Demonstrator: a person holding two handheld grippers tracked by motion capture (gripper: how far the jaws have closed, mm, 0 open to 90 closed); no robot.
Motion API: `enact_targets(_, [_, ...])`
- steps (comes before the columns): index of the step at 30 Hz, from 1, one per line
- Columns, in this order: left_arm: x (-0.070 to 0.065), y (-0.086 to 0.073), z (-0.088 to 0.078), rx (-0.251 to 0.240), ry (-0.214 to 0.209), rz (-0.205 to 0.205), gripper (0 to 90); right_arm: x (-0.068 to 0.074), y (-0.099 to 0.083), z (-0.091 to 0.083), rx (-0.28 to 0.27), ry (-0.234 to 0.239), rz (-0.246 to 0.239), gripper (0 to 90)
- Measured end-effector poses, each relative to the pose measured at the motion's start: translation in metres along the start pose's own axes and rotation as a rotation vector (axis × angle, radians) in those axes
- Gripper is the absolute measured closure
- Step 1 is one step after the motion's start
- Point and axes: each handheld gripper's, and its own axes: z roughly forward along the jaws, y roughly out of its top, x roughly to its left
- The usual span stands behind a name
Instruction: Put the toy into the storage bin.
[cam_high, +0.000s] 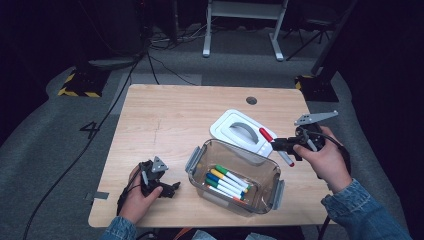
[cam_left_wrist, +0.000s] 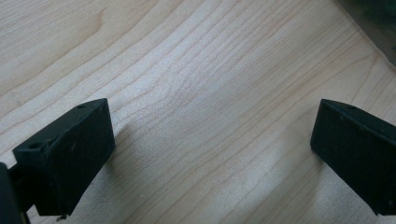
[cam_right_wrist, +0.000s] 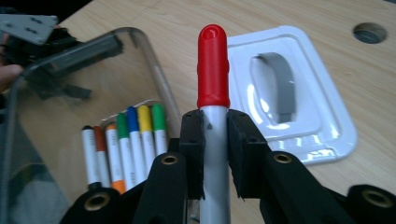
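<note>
Red-capped and grey-white in the barrel, the marker is clamped between the pads of the right tongs, which are closed tight on its barrel just below the cap. In the right gripper view its long axis runs straight up the middle of the frame, cap end uppermost; in the high view it lies slantwise at right of centre, cap toward the upper left over the white lid, the plain end toward the lower right. One clear plastic box stands on the pale wooden counter at lower centre, with six more markers lying side by side on its floor, capped black, red, orange, green, blue, yellow and green as far as I can count. Left tongs rest at the lower left, jaws spread wide with bare counter between them. No readable writing shows.
</note>
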Motion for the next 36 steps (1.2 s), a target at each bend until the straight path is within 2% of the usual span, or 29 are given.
enact_targets(3, [0.0,0.0,0.0,0.0,0.0,0.0,0.2,0.014,0.002,0.002,0.003,0.045,-0.025,77.3])
enact_targets(11, [0.0,0.0,0.0,0.001,0.0,0.0,0.2,0.042,0.005,0.011,0.017,0.118,-0.078,77.2])
enact_targets(18, [0.0,0.0,0.0,0.001,0.0,0.0,0.2,0.066,0.009,0.028,0.061,0.174,-0.135,77.2])
enact_targets(27, [0.0,0.0,0.0,0.003,-0.002,0.0,0.2,0.092,0.011,0.064,0.164,0.223,-0.21,77.3])
enact_targets(36, [0.0,0.0,0.0,0.003,-0.001,0.0,0.2,0.112,0.006,0.101,0.285,0.267,-0.252,77.3])
